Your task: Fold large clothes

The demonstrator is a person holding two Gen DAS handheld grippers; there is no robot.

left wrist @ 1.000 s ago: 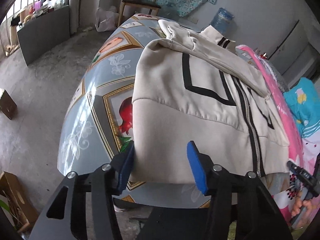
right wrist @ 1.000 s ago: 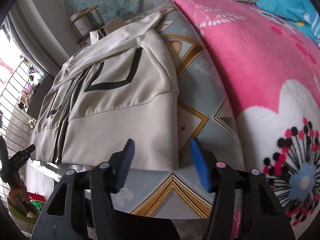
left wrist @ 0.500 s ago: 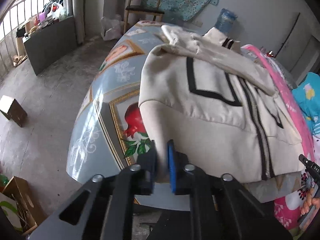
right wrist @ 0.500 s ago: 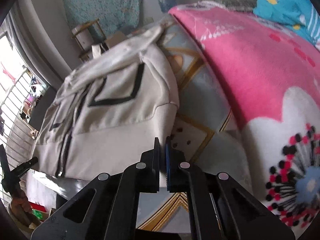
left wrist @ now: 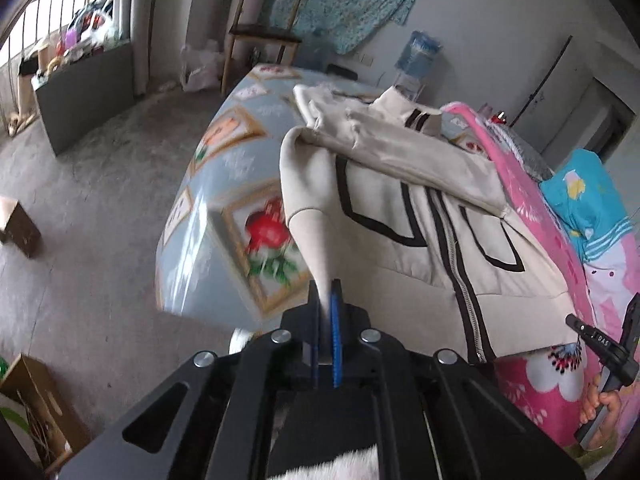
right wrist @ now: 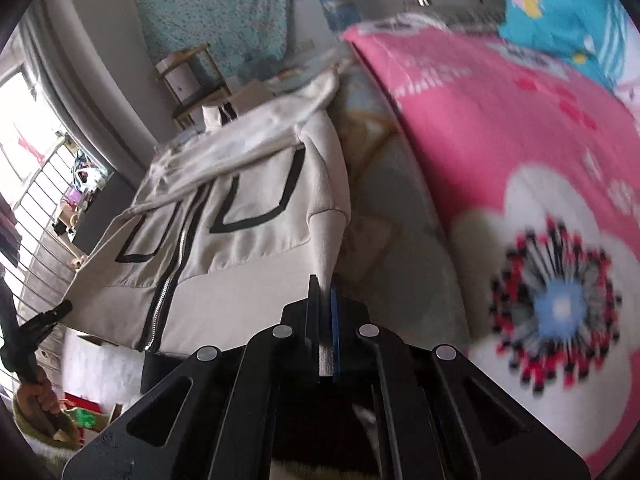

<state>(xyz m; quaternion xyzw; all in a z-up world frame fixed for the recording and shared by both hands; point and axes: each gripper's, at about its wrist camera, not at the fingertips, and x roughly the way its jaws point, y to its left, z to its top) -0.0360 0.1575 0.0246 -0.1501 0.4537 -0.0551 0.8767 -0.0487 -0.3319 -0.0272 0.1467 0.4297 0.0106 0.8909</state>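
Observation:
A beige zip jacket (left wrist: 400, 208) with black stripes lies front up on the bed, sleeves folded across the chest; it also shows in the right wrist view (right wrist: 240, 216). My left gripper (left wrist: 326, 292) is shut on the jacket's bottom hem at its left corner and lifts it off the bed. My right gripper (right wrist: 325, 292) is shut on the hem at the right corner, also raised. The hem is stretched between them.
The bed has a blue patterned sheet (left wrist: 224, 184) and a pink flowered blanket (right wrist: 520, 168) on the right. A blue pillow (right wrist: 560, 12) lies at the head. Wooden shelf (left wrist: 260, 36), water jug (left wrist: 416, 52), cardboard boxes (left wrist: 24, 228) on the floor to the left.
Both grippers went from open around the hem to shut on it, then lifted the bottom corners up off the bed.

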